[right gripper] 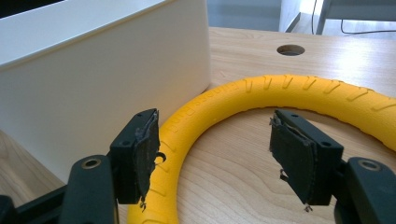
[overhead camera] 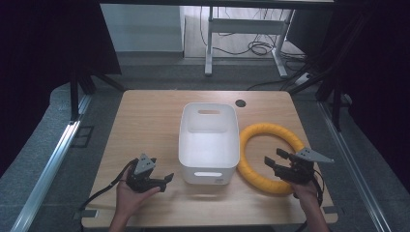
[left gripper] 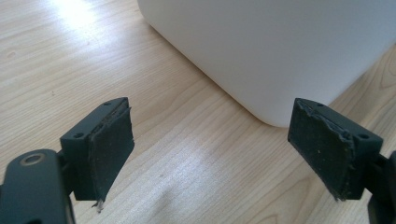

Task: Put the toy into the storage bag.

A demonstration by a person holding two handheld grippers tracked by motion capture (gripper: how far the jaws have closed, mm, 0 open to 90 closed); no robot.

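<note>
A white plastic bin stands empty in the middle of the wooden table. Right of it lies a yellow ring, touching or nearly touching the bin's side. My left gripper is held low at the bin's front left corner, open, with nothing between its pads; the bin's corner is just ahead. My right gripper hovers over the ring's near part, open; the yellow ring curves past its left pad and the bin wall is to its left.
A round cable hole sits in the table behind the bin. Black frame posts and curtains flank the table. A white desk frame with cables stands on the floor beyond.
</note>
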